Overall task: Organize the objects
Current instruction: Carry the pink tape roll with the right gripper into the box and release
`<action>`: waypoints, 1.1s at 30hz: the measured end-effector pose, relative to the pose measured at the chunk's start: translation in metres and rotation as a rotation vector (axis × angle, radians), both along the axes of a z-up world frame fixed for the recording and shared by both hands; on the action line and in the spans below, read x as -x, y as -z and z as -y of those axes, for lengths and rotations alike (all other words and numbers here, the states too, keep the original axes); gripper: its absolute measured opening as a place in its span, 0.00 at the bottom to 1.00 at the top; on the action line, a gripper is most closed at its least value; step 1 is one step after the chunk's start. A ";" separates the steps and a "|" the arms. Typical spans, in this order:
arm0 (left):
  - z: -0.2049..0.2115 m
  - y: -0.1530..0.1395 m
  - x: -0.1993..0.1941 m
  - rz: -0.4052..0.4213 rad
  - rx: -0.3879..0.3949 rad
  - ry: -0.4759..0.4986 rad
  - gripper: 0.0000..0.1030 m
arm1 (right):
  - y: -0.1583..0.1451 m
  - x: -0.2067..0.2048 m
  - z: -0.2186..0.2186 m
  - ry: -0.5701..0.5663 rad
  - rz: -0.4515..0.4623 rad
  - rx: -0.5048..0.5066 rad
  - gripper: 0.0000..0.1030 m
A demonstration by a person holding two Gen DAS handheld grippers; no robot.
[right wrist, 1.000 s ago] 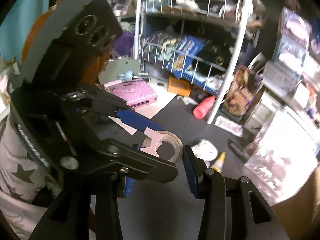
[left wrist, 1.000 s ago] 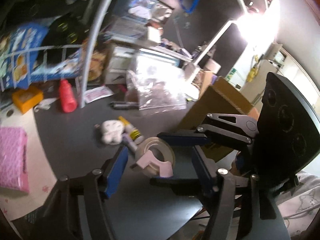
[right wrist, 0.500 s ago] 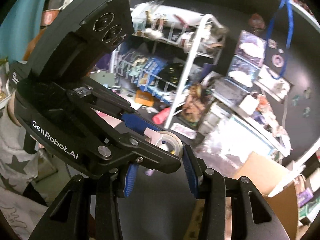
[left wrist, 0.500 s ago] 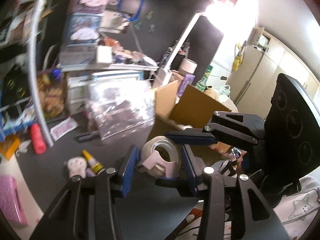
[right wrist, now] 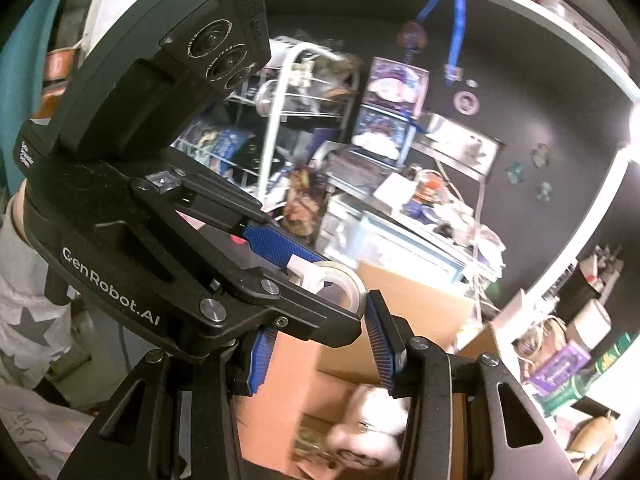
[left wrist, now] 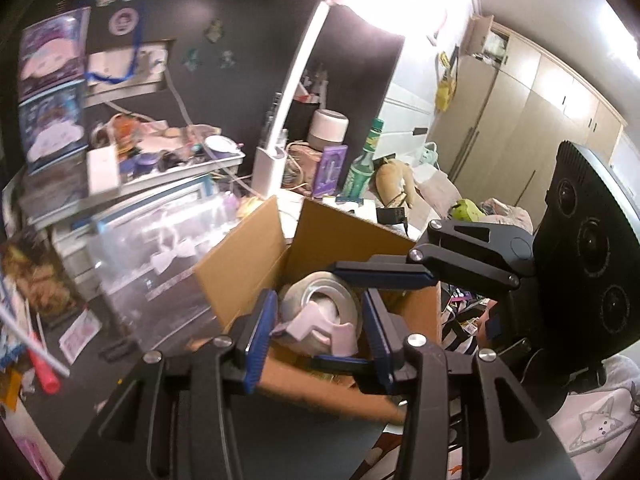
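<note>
Left wrist view: the left gripper (left wrist: pixel 318 322) has its blue pads clamped on a tape dispenser (left wrist: pixel 320 316), clear roll in a pale pink holder, held over the open cardboard box (left wrist: pixel 248 264); the right gripper (left wrist: pixel 384 312) reaches in from the right, its fingers spread above and below the roll. Right wrist view: the right gripper (right wrist: pixel 320 340) stands spread, nothing between its pads, the tape dispenser (right wrist: pixel 336 280) just ahead over the cardboard box (right wrist: pixel 404 300), which holds a white plush toy (right wrist: pixel 372 432).
</note>
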State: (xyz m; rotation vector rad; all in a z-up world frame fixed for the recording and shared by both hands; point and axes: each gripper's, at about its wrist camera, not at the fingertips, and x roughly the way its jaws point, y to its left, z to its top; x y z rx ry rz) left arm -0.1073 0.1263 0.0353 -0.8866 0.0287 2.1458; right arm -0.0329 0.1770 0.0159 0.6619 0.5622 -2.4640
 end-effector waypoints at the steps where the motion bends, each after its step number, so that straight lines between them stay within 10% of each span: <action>1: -0.006 -0.001 0.003 0.001 0.005 0.007 0.40 | -0.001 0.002 -0.005 0.007 0.000 0.002 0.38; 22: -0.070 0.025 0.036 0.098 0.080 0.088 0.39 | 0.020 0.028 -0.063 0.113 0.126 -0.016 0.38; 33: -0.064 0.020 0.032 0.059 0.098 0.073 0.68 | 0.021 0.028 -0.063 0.149 0.117 -0.051 0.54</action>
